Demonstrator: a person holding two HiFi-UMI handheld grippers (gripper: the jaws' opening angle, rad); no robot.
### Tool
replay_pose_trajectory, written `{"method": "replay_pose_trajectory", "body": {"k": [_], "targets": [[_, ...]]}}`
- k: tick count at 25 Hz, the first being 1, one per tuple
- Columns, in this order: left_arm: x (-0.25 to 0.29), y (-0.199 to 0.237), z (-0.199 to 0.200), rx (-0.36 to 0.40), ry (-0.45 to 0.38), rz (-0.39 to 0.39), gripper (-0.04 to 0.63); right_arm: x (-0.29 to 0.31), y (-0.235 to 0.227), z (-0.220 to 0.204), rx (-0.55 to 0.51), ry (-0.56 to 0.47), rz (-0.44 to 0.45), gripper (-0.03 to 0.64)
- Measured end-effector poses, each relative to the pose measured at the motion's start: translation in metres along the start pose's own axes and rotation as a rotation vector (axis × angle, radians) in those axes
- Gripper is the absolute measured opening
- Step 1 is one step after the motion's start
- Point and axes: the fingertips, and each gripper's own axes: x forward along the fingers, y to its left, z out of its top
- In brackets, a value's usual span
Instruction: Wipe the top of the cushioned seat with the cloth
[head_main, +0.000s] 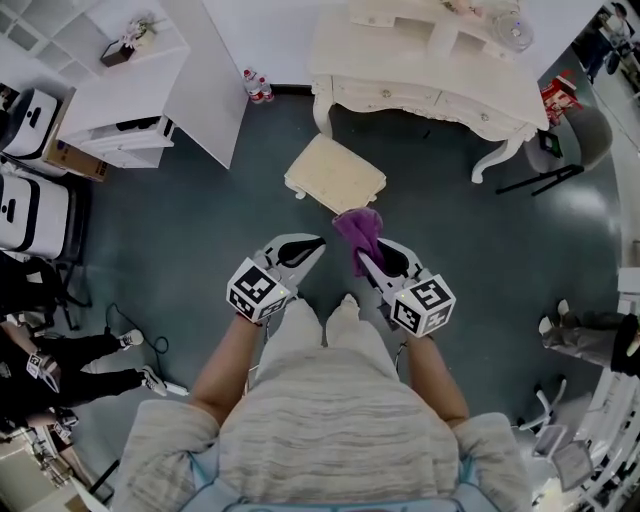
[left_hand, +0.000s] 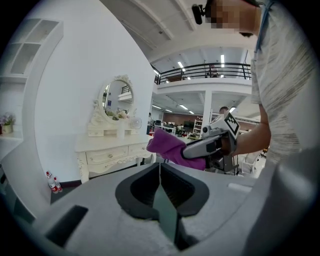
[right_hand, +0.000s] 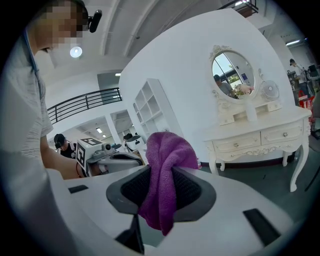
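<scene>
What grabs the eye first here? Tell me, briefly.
The purple cloth, pinched in the right gripper's jaws at the middle of the head view, stands out first. Just beyond it stands the cream cushioned seat, in front of an ornate white dressing table.

The person wears a shirt (head_main: 335, 420) with thin grey and white stripes and short sleeves (head_main: 165, 440). In front of the shirt, the left gripper (head_main: 312, 244) and right gripper (head_main: 362, 260) are white, each with a black-and-white patterned cube (head_main: 258, 290).

Part of cloth (head_main: 358, 230) hidden btwn right gripper (head_main: 362, 264) jaws; dressing table (head_main: 392, 96) cut off at head view's top.
</scene>
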Motion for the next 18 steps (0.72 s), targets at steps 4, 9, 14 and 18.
{"method": "replay_pose_trajectory", "body": {"k": [4,9,14,18], "targets": [[0.021,0.019,-0.006,0.002,0.007,-0.038,0.014,0.017,-0.015,0.000,0.005,0.005,-0.011,0.118],[0.040,0.051,-0.012,0.019,-0.001,-0.097,0.014,0.041,-0.034,0.001,0.008,-0.007,-0.073,0.120],[0.047,0.098,-0.022,0.015,0.000,-0.134,0.014,0.079,-0.049,0.001,0.015,-0.014,-0.138,0.120],[0.053,0.133,-0.039,0.034,0.022,-0.157,0.015,0.112,-0.063,-0.003,0.031,-0.015,-0.179,0.119]]}}
